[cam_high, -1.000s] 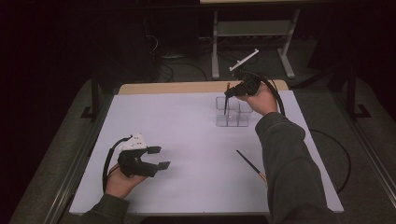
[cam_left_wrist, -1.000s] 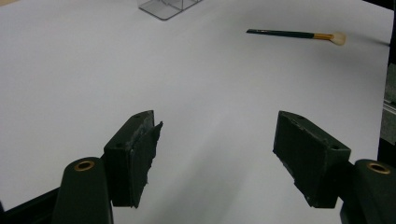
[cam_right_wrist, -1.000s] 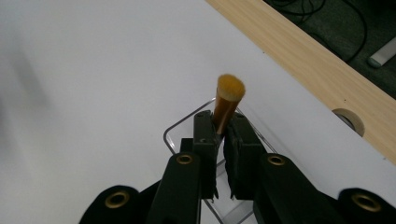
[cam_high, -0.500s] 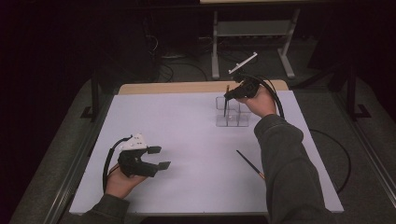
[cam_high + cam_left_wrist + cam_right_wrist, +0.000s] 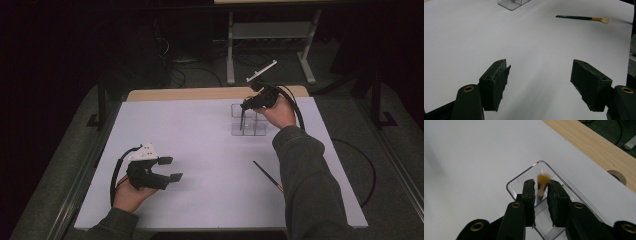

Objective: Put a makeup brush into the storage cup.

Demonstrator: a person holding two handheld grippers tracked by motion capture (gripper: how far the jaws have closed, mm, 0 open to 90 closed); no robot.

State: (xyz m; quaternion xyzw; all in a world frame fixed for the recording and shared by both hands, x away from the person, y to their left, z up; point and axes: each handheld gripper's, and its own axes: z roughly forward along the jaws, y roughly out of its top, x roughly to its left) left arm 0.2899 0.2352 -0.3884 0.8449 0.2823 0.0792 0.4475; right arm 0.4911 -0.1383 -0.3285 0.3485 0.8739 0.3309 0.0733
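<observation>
The work in hand looks like standing brushes in the clear organizer (image 5: 248, 121) at the far right of the bench (image 5: 200, 135). The right tool (image 5: 246, 106) hangs over the organizer, pointing down, with a dark brush (image 5: 242, 119) upright beneath it and its lower end inside one compartment. In the right gripper view the brush's golden ferrule (image 5: 542, 183) sits between the jaws, which have just been opening; a slight gap shows on either side, so I judge that the pads no longer press on it and that the brush is being let go. Which compartment it stands in I cannot tell.

The next move, as I read it, calls for lifting the right tool straight up, clear of the handle, without tipping the brush or nudging the organizer. After that, the second brush (image 5: 267, 175) waits, lying flat on the bench at the near right, well apart from the organizer.

The left tool (image 5: 170, 169) rests low at the near left in the person's left hand (image 5: 131, 192), jaws spread wide and holding nothing.
</observation>
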